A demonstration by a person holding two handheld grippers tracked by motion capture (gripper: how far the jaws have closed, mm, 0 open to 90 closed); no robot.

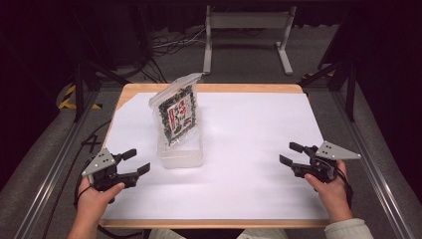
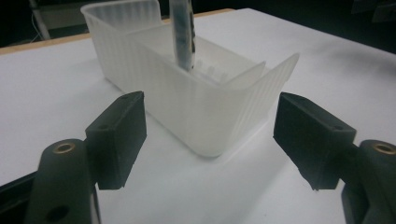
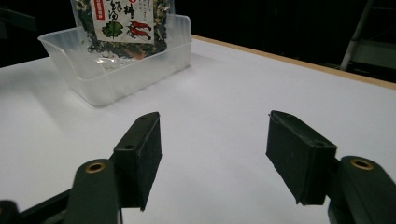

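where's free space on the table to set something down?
Most of the white sheet is bare: the wide stretch between the clear bin and the right gripper, and the strip in front of the bin, between both grippers. Tightest spot: the gap between the bin, holding the upright packet, and the left gripper.

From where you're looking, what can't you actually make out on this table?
- Packet: its print is too small in the high view; in the right gripper view the top edge cuts it off.
- Packet's foot: blurred behind the frosted wall of the plastic tub.
- Far end of the tub: hidden behind the packet in the high view.
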